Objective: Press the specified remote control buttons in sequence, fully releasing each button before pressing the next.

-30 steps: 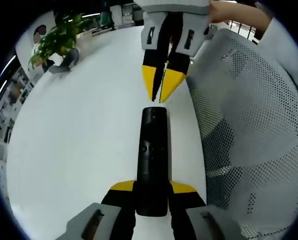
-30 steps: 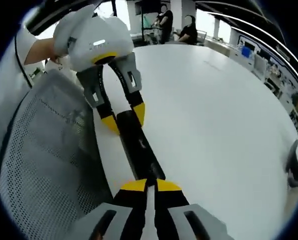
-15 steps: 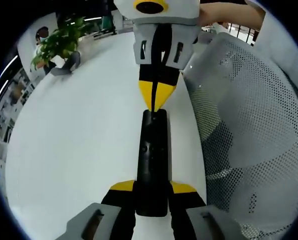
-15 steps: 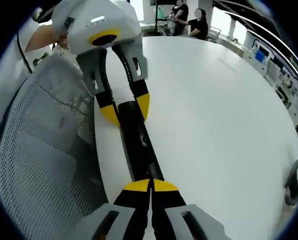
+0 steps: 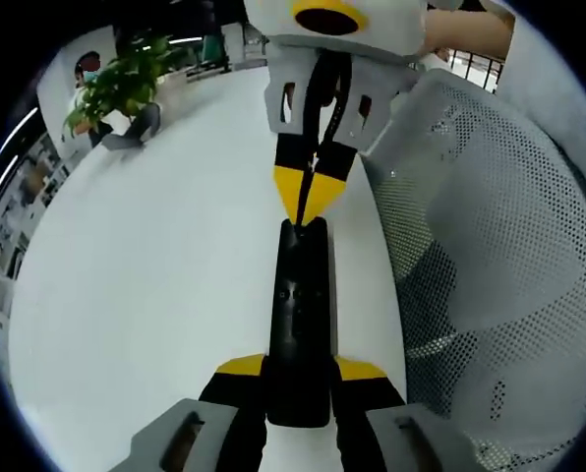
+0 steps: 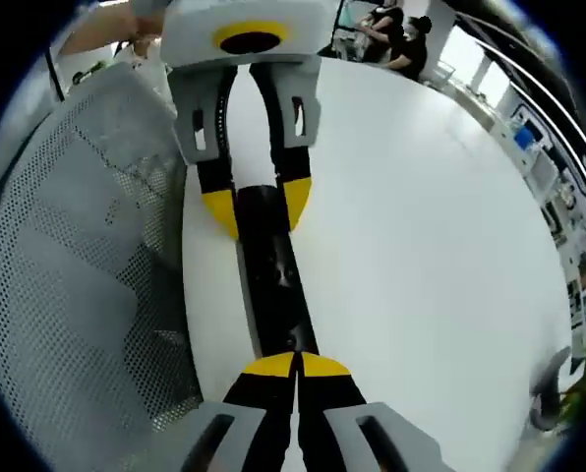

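A long black remote (image 5: 298, 315) lies along the white table (image 5: 155, 275) near its edge. My left gripper (image 5: 301, 369) is shut on the remote's near end, one yellow-tipped jaw on each side. Coming in from the top, my right gripper (image 5: 308, 202) is shut, and its joined yellow tips rest on the remote's far end. In the right gripper view, my right gripper (image 6: 295, 366) presses its closed tips down on the remote (image 6: 273, 280), while the left gripper (image 6: 259, 208) clamps the other end.
A grey mesh chair back (image 5: 490, 246) stands right beside the table's edge, and it appears again (image 6: 77, 256) in the right gripper view. A potted plant (image 5: 111, 84) sits at the table's far side. People (image 6: 401, 39) sit beyond the table.
The right gripper's tips closed together and came down from just beyond the remote onto its far end. The right gripper tilted steeper over the remote. The left gripper kept its hold.
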Motion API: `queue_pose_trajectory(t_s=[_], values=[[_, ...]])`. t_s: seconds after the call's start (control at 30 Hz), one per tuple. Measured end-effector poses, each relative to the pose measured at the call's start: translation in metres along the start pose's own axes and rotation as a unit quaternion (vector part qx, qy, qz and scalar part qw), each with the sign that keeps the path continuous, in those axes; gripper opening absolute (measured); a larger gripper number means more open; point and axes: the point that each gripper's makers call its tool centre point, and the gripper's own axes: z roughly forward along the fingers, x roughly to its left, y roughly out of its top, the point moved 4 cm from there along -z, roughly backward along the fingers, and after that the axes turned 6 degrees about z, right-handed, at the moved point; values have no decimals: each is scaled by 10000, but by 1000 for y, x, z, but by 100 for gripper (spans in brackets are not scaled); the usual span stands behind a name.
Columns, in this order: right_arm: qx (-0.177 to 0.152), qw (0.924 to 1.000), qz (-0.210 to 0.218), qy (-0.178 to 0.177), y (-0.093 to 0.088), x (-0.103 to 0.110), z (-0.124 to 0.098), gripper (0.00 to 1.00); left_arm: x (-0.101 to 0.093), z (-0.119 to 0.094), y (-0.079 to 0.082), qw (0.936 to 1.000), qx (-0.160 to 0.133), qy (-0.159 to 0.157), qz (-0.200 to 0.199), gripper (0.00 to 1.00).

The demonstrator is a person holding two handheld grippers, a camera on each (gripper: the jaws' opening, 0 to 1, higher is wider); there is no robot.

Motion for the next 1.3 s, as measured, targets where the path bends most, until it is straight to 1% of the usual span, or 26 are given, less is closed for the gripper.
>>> queue_pose_trajectory(t_s=[0.07,0.1,0.13,0.23,0.33,0.47,0.53,0.57,0.67,0.7,0.73,0.77,0.8,0.9,0.97,1.03,1.1,1.13,1.2,1.23,1.3], values=[[-235,9989,394,119,-2,0,-1,0,0,0,0,10000,10,-6,8,24],[-255,9985,458,177,-3,0,-2,0,0,0,0,10000,16,-8,12,24],[-226,9983,483,254,-4,-1,-3,0,0,0,0,10000,28,-11,26,24],[-229,9985,435,243,-2,1,-4,0,0,0,0,10000,33,-13,28,24],[-238,9987,239,377,5,5,-2,0,0,0,0,10000,2,-7,15,24],[-16,9995,-50,320,7,3,3,0,0,0,0,10000,-8,-7,12,24],[-11,9992,-89,382,8,5,4,0,0,0,0,10000,-7,-7,9,24],[53,9991,-203,369,7,4,4,0,0,0,0,10000,-10,-8,-1,24],[108,9987,-321,383,8,4,4,0,0,0,0,10000,-19,-12,-13,25],[186,9977,-547,346,8,4,5,0,0,0,-1,10000,-21,-13,-10,25],[215,9974,-612,326,9,4,5,0,0,0,-1,10000,-25,-17,0,25],[288,9960,-811,252,9,5,6,0,0,0,-1,10000,-29,-19,8,25],[333,9951,-915,182,10,5,6,0,0,0,-1,10000,-28,-17,10,25],[397,9947,-946,1,12,8,8,0,0,0,-1,10000,-56,-9,-4,24],[382,9936,-1046,-174,11,9,8,0,0,0,-1,10000,-71,-12,-1,24],[273,9947,-958,-244,10,8,7,0,0,0,-1,10000,-60,-10,1,24],[45,9978,-632,-209,9,7,6,0,0,0,0,10000,-47,-7,1,24],[-92,9991,-383,-140,9,6,6,0,0,0,0,10000,-39,-4,-3,24],[-257,9997,-40,-14,7,4,4,0,0,0,0,10000,-9,5,-11,24],[-309,9994,102,97,7,6,4,0,-2,0,1,10000,15,-2,9,24],[-322,9990,245,206,5,8,2,0,-4,1,2,10000,39,-26,64,24]])
